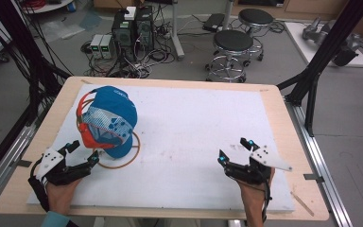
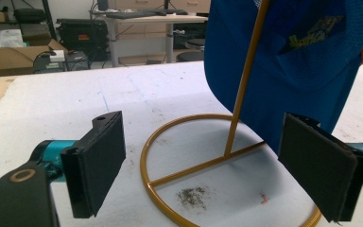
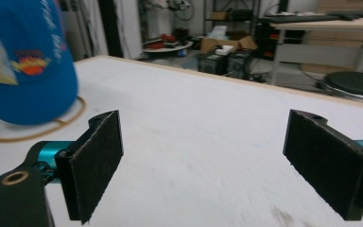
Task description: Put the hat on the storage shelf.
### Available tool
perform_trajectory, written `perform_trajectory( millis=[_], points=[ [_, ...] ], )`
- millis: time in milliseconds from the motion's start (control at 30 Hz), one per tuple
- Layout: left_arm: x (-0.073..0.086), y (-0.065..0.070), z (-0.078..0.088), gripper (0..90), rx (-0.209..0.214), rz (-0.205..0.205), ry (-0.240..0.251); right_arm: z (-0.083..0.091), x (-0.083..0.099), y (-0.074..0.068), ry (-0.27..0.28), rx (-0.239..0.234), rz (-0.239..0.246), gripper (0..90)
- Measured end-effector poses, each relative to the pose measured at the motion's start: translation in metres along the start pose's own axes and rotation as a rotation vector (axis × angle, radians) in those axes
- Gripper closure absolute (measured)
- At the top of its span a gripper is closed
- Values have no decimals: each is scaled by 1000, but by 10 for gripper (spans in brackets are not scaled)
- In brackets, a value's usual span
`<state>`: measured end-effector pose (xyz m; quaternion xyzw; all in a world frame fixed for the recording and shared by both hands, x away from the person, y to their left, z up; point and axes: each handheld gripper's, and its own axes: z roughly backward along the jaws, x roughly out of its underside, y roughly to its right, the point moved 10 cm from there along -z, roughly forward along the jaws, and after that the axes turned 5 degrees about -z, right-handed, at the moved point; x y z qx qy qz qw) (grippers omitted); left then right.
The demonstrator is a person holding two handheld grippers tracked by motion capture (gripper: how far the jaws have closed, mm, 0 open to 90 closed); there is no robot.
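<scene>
- The blue cap (image 1: 109, 118) hung on the gold wire stand (image 1: 133, 156) at the left of the white board (image 1: 194, 127).
- My left gripper (image 1: 82, 155) sat just beside the stand's ring, jaws spread, holding nothing.
- My right gripper (image 1: 234, 150) was well apart from the cap, released too.
- I judged this the approach; next, the cap's edge needed to sit between the pads before closing.
</scene>
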<state>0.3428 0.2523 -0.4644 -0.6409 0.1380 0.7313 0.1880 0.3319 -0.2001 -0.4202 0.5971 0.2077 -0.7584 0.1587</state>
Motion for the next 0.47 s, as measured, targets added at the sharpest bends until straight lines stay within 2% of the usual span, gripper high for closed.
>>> perform_trajectory(
  millis=[100,200,367,467],
  points=[
    [0,-1,0,162,-3,3,-2,5,21,13,3,37,-26,117],
    [0,0,0,162,-5,4,3,5,34,20,-1,58,-44,117],
    [0,0,1,162,-2,-4,5,2,44,19,-5,77,-11,117],
    [-1,1,1,161,1,-6,12,0,45,19,0,80,-16,117]
  ],
)
